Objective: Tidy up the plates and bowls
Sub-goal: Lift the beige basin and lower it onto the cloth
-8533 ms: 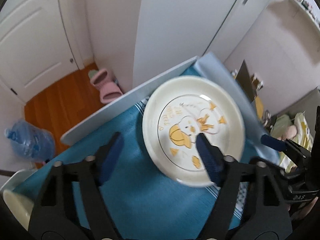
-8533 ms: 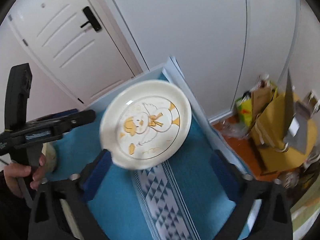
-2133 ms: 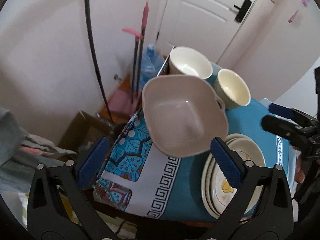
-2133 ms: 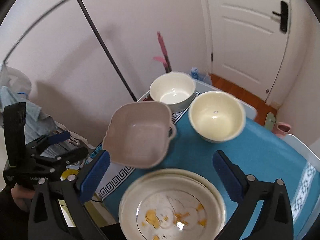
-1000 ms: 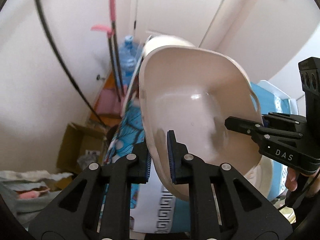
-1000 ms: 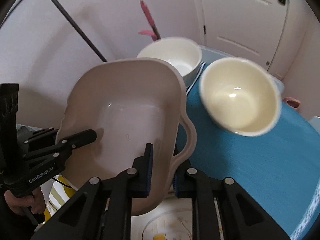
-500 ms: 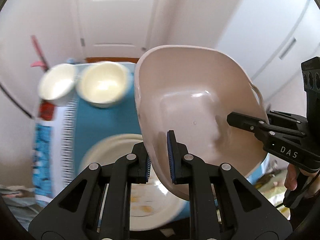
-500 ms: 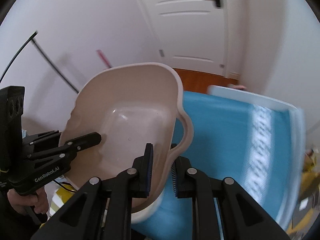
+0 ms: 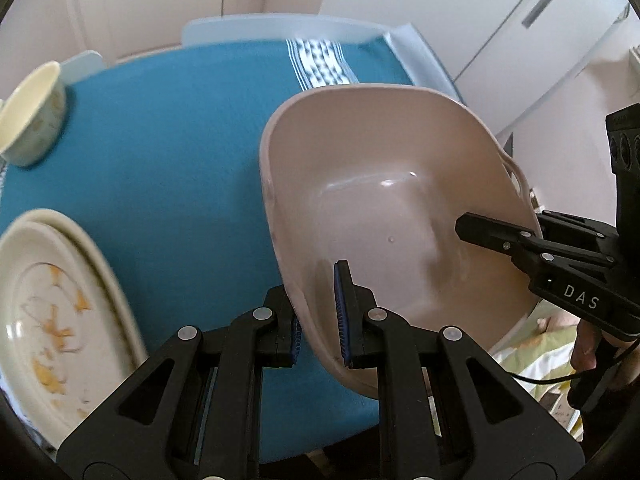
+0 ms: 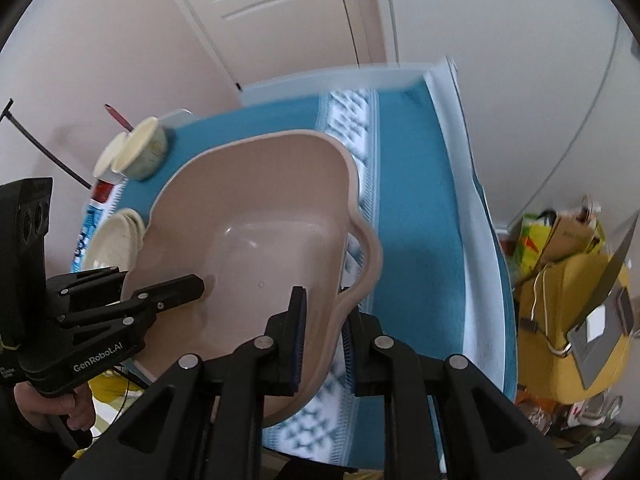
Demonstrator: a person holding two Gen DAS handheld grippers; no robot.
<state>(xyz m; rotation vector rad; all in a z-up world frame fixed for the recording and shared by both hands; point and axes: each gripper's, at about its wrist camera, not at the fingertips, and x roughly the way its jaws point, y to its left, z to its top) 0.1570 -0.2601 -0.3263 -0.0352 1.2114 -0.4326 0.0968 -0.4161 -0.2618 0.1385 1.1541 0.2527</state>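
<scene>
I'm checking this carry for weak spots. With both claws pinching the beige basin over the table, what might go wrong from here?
1. The beige basin hangs tilted, each claw, left and right, pinching only thin rim; it may slip or twist free.
2. Lowered carelessly, it may strike the stacked plates close beside it.
3. The table edge is close; set down there, it might overhang.

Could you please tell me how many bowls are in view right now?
3: the pink square bowl held by both grippers, and two cream bowls side by side at the table's far left corner, the nearer one partly hiding the other.
</scene>
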